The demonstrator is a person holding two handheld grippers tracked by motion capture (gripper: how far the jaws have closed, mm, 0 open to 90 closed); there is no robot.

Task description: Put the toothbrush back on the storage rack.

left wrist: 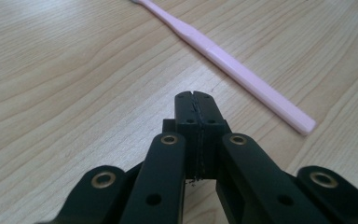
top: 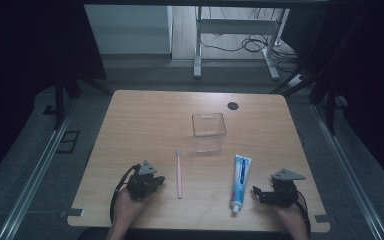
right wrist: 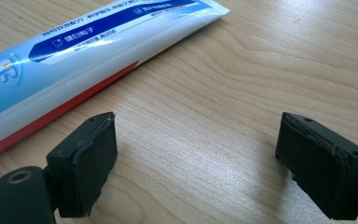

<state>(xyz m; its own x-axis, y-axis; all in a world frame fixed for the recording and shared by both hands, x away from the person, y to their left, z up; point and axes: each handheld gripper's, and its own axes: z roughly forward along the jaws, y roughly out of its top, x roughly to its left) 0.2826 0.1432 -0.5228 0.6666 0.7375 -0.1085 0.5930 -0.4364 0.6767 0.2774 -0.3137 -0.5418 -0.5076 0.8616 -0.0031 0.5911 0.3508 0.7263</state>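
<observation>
My left gripper (left wrist: 196, 99) rested on the table (top: 145, 115) just left of the toothbrush (top: 179, 172), its jaws pressed together on nothing. My right gripper (right wrist: 196, 163) sat just right of the toothpaste tube (top: 240, 182), jaws spread wide over bare wood. The clear plastic box (top: 208, 131) stood upright, farther back, between the 2 items.

Judgement: the step in hand was picking up the toothbrush, so the left jaws needed opening first. The handle lay flat and was thin, so I should come down across its middle, straddle it squarely, and close low against the tabletop without skidding it sideways.

Materials: toothbrush pink, slim, smooth hard plastic, slightly flared at mid-handle. Tube glossy, blue and white with a red edge, soft-walled, flat at the crimped end, white cap nearest me. Table pale wood grain, matte. Jaw pads black, rubbery, square-edged.
</observation>
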